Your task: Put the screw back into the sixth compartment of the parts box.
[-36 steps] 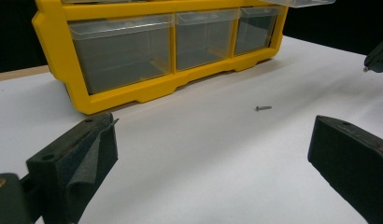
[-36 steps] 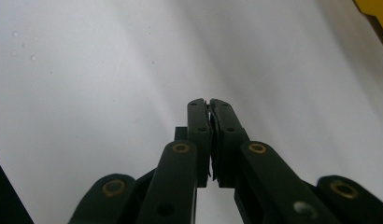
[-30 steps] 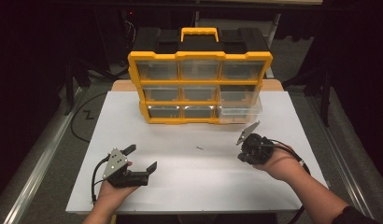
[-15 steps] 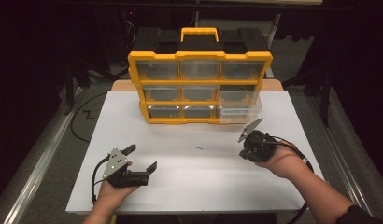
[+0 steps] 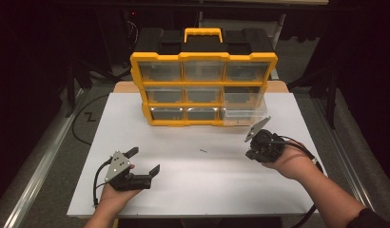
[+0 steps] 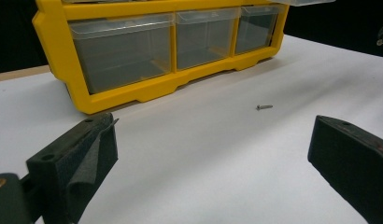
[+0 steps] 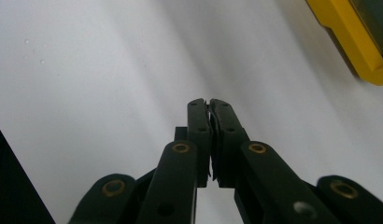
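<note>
A person stands at a white table (image 5: 198, 190) with 2 grippers, 1 in each hand. The left gripper (image 5: 144, 161) sits low near the person's edge of the table, and its 2 black jaws are wide apart with nothing between them. Ahead of those jaws and a bit to the right lies a small screw (image 6: 264, 107) on the bare table, well apart from the gripper. In the high view the screw (image 5: 202, 150) lies between the 2 grippers, nearer the right one.

The right gripper (image 7: 209, 103) has its jaws pressed together, and nothing can be seen held in them. It points down at the white table. In the high view the right gripper (image 5: 252, 149) is held just in front of a yellow drawer box (image 5: 202, 88).

The drawer box has 9 clear drawers in 3 rows and a handle on top. The bottom drawer (image 5: 244, 116) nearest the right gripper sticks out a little. The box stands past the screw, far ahead of the left gripper.
</note>
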Demonstrator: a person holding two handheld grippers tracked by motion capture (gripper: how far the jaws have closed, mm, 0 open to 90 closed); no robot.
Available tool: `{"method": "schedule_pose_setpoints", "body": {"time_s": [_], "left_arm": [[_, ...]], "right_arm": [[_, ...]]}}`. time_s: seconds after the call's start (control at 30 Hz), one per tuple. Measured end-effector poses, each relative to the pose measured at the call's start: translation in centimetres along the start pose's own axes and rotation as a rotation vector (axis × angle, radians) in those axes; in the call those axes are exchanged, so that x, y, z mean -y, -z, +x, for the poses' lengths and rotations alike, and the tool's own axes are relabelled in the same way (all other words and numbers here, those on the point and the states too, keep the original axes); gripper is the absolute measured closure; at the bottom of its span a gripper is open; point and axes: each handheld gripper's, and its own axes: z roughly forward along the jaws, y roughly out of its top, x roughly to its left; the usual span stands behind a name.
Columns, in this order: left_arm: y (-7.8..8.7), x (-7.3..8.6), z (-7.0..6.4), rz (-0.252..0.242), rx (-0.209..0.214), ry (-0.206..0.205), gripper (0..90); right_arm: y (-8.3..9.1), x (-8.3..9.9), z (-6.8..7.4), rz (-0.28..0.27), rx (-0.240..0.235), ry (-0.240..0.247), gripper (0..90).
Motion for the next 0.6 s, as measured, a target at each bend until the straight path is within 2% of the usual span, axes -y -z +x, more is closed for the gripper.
{"method": "schedule_pose_setpoints", "body": {"time_s": [0.07,0.13,0.4,0.6], "left_arm": [[0.0,0.0,0.0,0.000,0.001,0.001,2.3],[0.0,0.0,0.0,0.002,0.001,0.000,2.3],[0.0,0.0,0.0,0.003,0.000,0.000,2.3],[0.0,0.0,0.1,0.004,0.000,-0.002,2.3]], "right_arm": [[0.1,0.0,0.0,0.003,0.002,-0.010,89.7],[0.0,-0.1,0.0,0.001,0.000,0.005,89.7],[0.3,-0.2,0.0,0.006,0.006,0.001,89.7],[1.1,-0.6,-0.1,0.002,0.016,0.009,89.7]]}}
